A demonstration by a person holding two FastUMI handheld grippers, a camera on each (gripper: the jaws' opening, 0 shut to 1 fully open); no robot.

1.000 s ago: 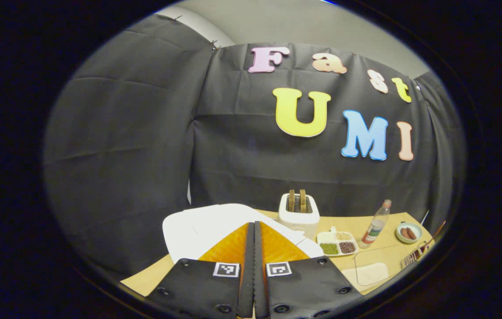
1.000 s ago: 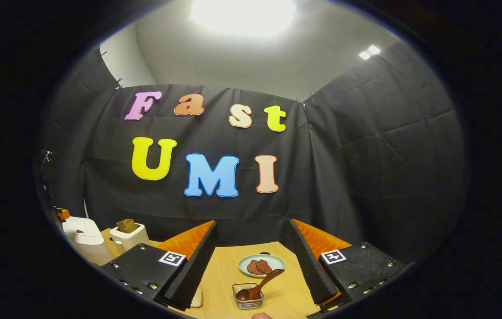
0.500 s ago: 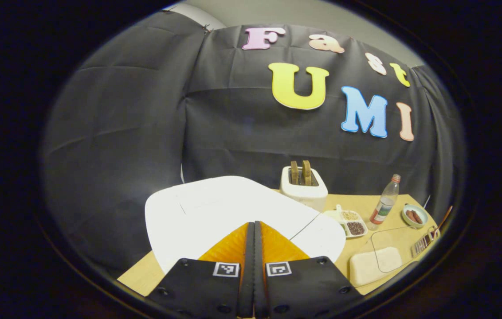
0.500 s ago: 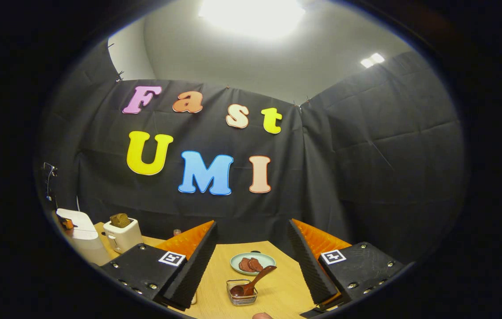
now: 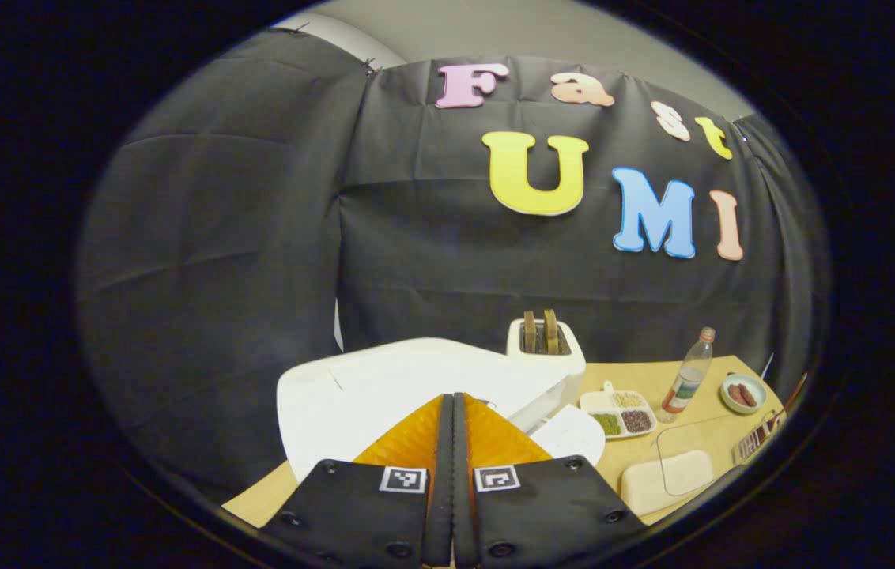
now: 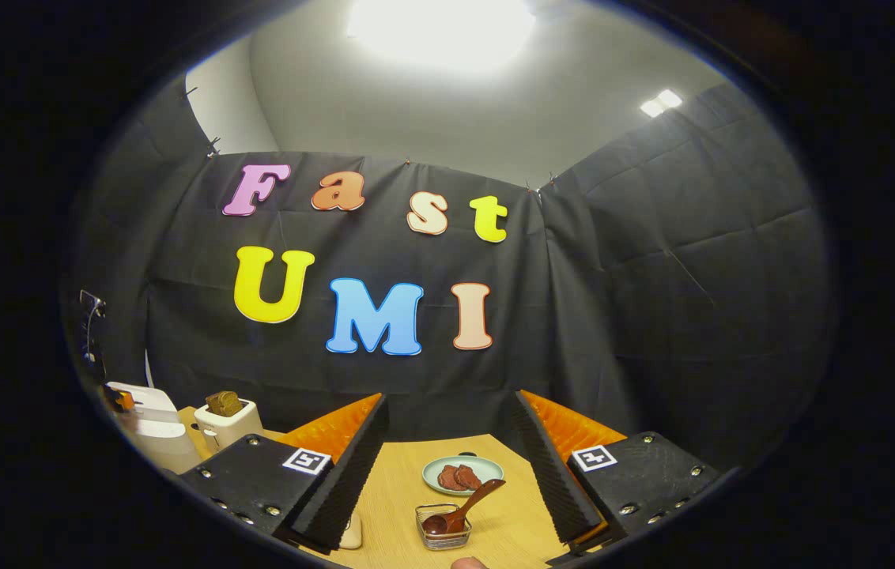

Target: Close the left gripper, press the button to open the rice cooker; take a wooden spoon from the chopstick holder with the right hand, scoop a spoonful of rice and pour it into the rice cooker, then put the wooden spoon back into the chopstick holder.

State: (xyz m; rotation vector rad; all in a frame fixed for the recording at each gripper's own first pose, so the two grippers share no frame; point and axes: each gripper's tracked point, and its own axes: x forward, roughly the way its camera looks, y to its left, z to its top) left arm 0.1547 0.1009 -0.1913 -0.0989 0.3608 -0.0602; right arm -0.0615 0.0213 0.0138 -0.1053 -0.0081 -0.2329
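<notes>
The white rice cooker [image 5: 384, 387] sits at the table's left. A dark gap [image 5: 538, 407] shows between its lid and the body's front [image 5: 570, 435]. My left gripper [image 5: 451, 399] is shut with nothing in it, its tips over the cooker's front. In the right gripper view the cooker [image 6: 149, 427] stands far left. My right gripper [image 6: 450, 405] is open, hovering short of a small wire chopstick holder [image 6: 443, 528]. A dark wooden spoon [image 6: 470, 503] leans in the holder, handle up to the right. A clear container of white rice [image 5: 667, 472] lies right of the cooker.
A white toaster [image 5: 545, 349] with bread stands behind the cooker. A divided dish of grains [image 5: 618, 412], a bottle [image 5: 688, 379] and a bowl of sausages [image 5: 742, 393] line the back. A plate of meat [image 6: 461, 474] sits just beyond the holder.
My shut left gripper dipped onto the cooker and has risen a little; the seam at the lid's front has widened into a gap. My right gripper stays open, barely shifted.
</notes>
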